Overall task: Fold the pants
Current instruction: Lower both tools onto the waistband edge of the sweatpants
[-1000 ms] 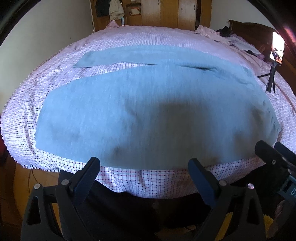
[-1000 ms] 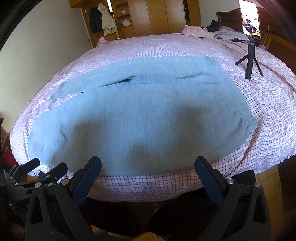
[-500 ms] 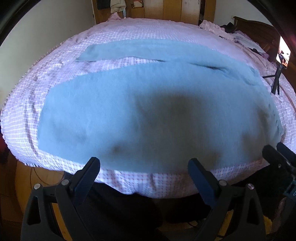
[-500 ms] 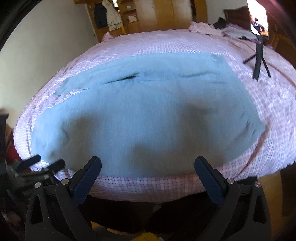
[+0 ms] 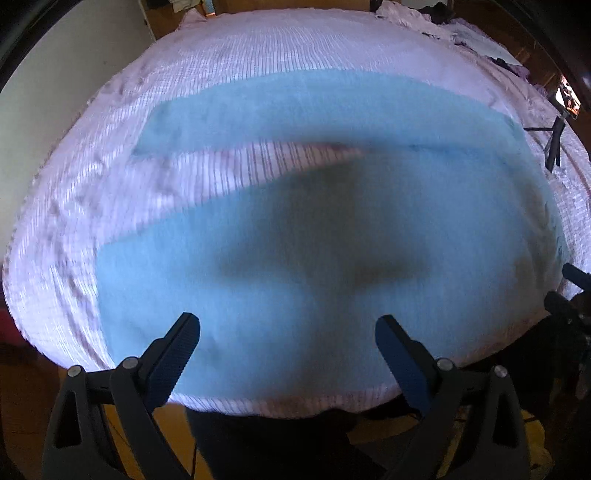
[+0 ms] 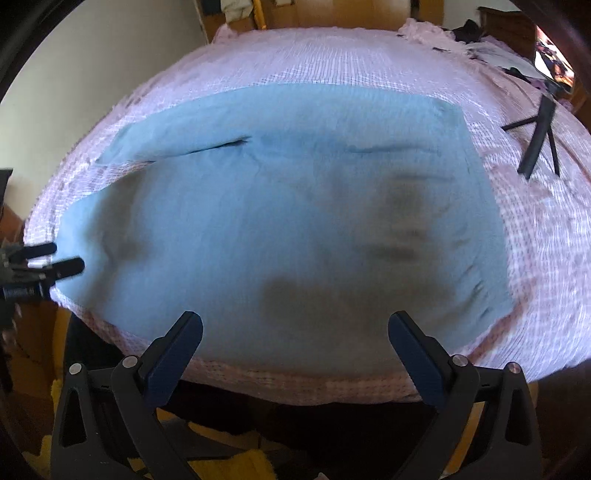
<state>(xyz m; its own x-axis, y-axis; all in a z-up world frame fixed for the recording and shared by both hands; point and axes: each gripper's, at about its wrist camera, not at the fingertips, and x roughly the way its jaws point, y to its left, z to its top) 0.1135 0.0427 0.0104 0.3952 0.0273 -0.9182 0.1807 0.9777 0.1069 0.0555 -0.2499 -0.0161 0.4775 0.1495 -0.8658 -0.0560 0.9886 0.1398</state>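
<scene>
While both views are blurred, the left gripper (image 5: 287, 328) is seen above the near edge of the bed with its dark blue ridged jaws set wide apart and nothing between them. The right gripper (image 6: 295, 328) is likewise held over the near edge, its jaws spread wide and empty. Beneath and beyond them, the light blue fabric pants (image 5: 332, 240) are laid flat across the pink-and-white checked bedsheet (image 5: 92, 177), with the waistband towards the right and the two legs running off to the left. One leg lies near, the other far, and a wedge of sheet is shown between them in the left view. Grey shadows are cast over the near part of the cloth. To the far right, a phone on a small black tripod (image 6: 537, 136) is stood on the sheet, apart from the pants. At the far end, what seem to be wooden wardrobe doors (image 6: 332, 13) are made out.
</scene>
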